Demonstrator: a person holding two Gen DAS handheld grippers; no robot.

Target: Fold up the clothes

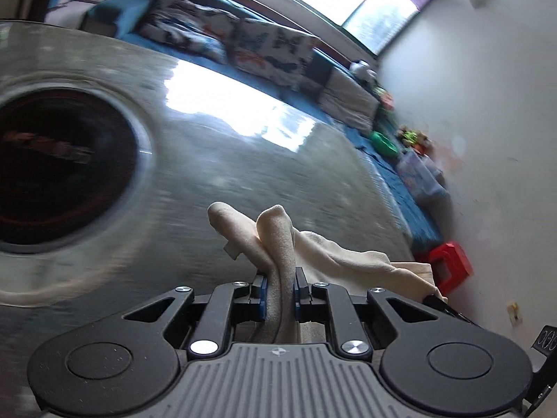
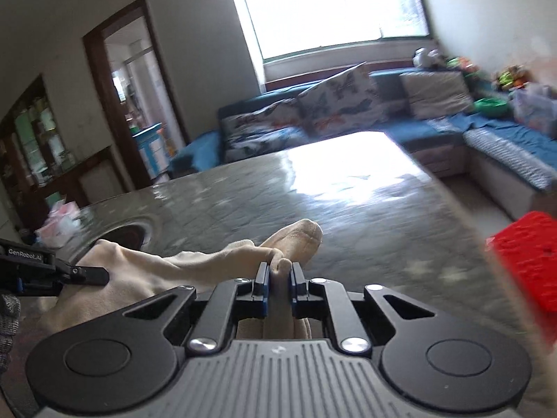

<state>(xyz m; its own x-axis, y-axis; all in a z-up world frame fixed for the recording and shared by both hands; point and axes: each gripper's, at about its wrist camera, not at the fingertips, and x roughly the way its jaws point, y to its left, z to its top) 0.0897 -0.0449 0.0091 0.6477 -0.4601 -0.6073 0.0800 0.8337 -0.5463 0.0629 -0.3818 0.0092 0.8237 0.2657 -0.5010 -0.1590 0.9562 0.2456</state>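
Left wrist view puts the cream garment (image 1: 285, 244) right at the lens: a bunched ridge of soft, slightly fuzzy knit runs between the blue pads of the left gripper (image 1: 281, 285), whose jaws are pressed in on it, with two rounded lumps of cloth poking up past the tips and a looser fold trailing off to the right. In the right wrist view the right gripper (image 2: 280, 278) pinches another bunch of the same cloth (image 2: 195, 261), which stretches away to the left toward the other tool's black finger.

Judging by this, the folding is at an early or middle stage: the garment is gathered and lifted at two held points just above the near edge of the grey table (image 1: 243, 160), not laid flat, and no neat crease or finished stack shows. Spreading it, folding and smoothing seem left to do.

Further out lie a dark round inset (image 1: 62, 167) in the tabletop on the left, a red stool (image 1: 449, 261) at right, and the blue sofa (image 2: 417, 129) with patterned cushions far beyond.
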